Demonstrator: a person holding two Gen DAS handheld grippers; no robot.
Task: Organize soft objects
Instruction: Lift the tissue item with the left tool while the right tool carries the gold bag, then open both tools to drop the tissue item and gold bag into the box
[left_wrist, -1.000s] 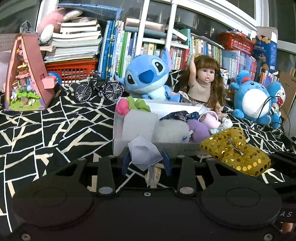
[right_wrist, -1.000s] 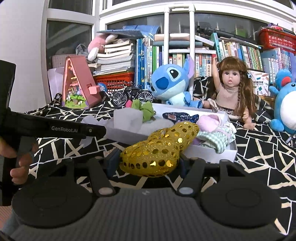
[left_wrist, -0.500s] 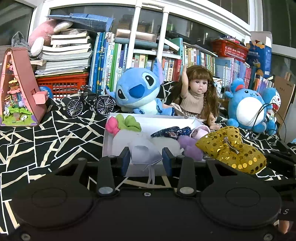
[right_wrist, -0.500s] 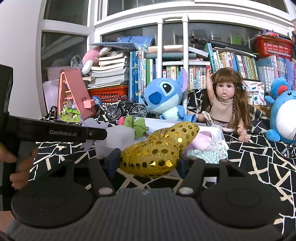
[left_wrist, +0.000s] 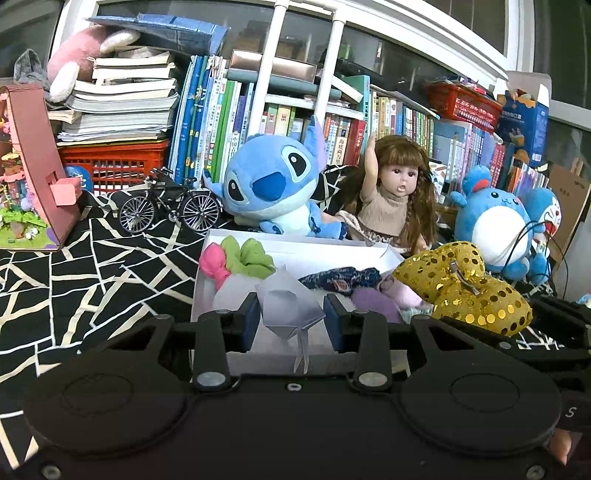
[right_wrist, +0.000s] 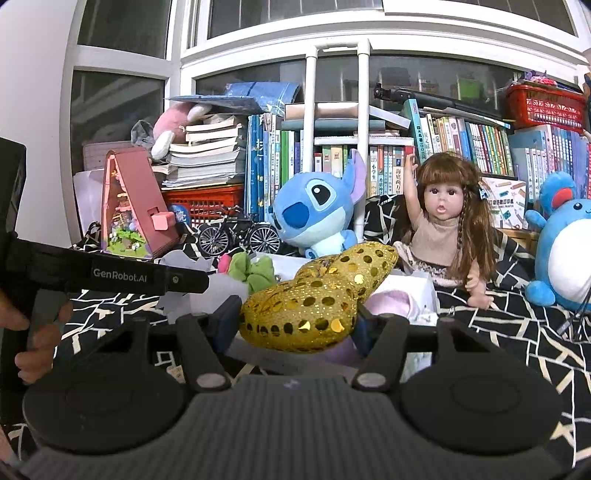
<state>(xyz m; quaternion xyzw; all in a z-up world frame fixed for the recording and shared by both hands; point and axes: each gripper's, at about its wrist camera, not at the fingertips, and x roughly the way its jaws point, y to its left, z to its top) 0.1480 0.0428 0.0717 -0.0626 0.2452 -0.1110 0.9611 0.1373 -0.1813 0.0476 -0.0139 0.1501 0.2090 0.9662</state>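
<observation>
Bookshelves are crowding the background behind a black-and-white patterned cloth. On it, a white box is holding soft items. The left gripper is pinching a translucent pale organza pouch at the box's 6 o'clock edge. The right gripper is squeezing a puffy gold sequined bow, shimmering with round discs, above the box's 4 o'clock corner.

The left gripper stood low in the frame, jaws clamped; the right gripper, likewise low-centre, gripped too.
</observation>
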